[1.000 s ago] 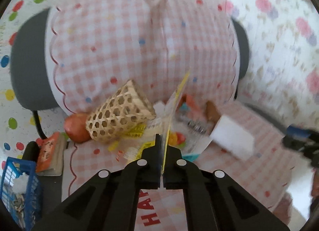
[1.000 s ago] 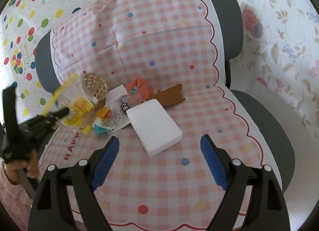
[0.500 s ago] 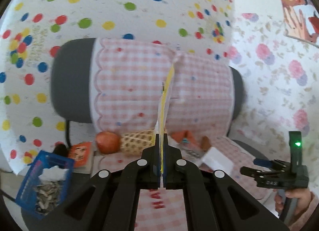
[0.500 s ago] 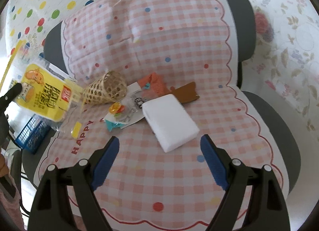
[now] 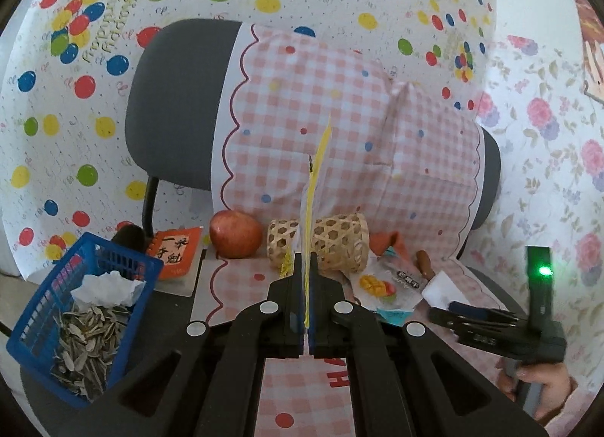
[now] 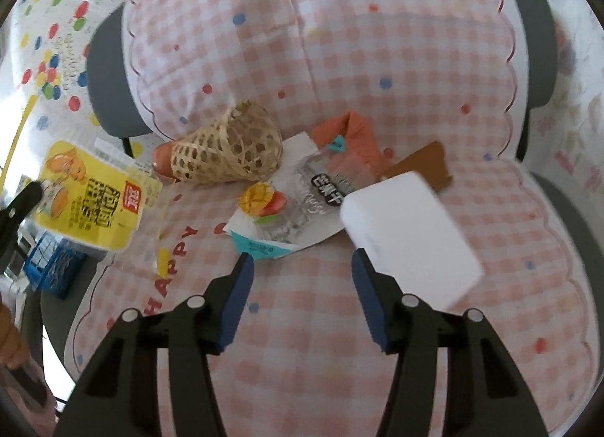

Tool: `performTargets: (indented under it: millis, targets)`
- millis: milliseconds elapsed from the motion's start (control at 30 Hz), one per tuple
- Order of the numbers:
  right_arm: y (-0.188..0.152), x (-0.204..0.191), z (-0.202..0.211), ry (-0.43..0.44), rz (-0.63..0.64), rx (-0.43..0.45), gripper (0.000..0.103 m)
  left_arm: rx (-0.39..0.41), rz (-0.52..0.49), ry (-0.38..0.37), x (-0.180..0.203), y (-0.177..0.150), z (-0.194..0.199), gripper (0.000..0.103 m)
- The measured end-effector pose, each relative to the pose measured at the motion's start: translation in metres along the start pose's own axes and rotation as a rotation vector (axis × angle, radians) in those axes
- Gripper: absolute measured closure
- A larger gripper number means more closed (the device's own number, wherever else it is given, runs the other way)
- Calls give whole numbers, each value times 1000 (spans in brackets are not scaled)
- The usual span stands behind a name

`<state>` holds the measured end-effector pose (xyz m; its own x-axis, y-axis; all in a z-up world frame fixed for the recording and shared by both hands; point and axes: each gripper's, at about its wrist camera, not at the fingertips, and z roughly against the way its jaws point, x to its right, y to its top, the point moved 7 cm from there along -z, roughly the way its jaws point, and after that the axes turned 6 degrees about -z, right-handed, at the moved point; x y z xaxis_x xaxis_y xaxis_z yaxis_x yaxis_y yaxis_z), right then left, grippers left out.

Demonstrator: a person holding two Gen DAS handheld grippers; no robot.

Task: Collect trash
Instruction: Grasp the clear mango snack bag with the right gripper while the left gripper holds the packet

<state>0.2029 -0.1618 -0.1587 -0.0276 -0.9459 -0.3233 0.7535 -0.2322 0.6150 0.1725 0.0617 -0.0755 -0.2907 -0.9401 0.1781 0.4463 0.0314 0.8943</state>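
Above the seat, left gripper [image 5: 306, 299] pinches yellow wrapper [image 5: 315, 187], seemingly empty

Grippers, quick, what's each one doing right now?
Left gripper: shut on the yellow snack wrapper.
Right gripper: holding nothing, jaws closing, above the mango wrapper.

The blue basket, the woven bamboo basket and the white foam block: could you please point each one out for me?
blue basket [image 5: 113, 261], left wrist view, on its far rim.
woven bamboo basket [image 6: 226, 150], right wrist view, on its lattice side.
white foam block [image 6: 411, 233], right wrist view, on its top face.
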Motion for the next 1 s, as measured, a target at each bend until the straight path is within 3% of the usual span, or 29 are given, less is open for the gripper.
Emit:
performTargets:
  millis: [267, 333, 433, 600, 800, 933, 1000]
  targets:
    - [-13, -24, -33, 81, -54, -84, 52, -16, 7, -16, -4, -4, -8, 102]
    - [-11, -27, -35, 81, -53, -79, 52, -17, 9, -18, -5, -4, -8, 102]
    - [-5, -28, -36, 110, -82, -63, 66, -18, 10, -18, -5, -4, -8, 102]
    - [16, -22, -35, 112, -132, -10, 67, -20, 14, -20, -5, -5, -9, 102]
    - [41, -1, -49, 112, -283, 15, 67, -26, 6, -16, -5, -5, -10, 102]
    - [51, 4, -44, 124, -303, 43, 100, -27, 6, -12, -5, -4, -9, 102]
    - [57, -5, -24, 128, -236, 99, 102, -11, 2, -13, -3, 0, -1, 102]
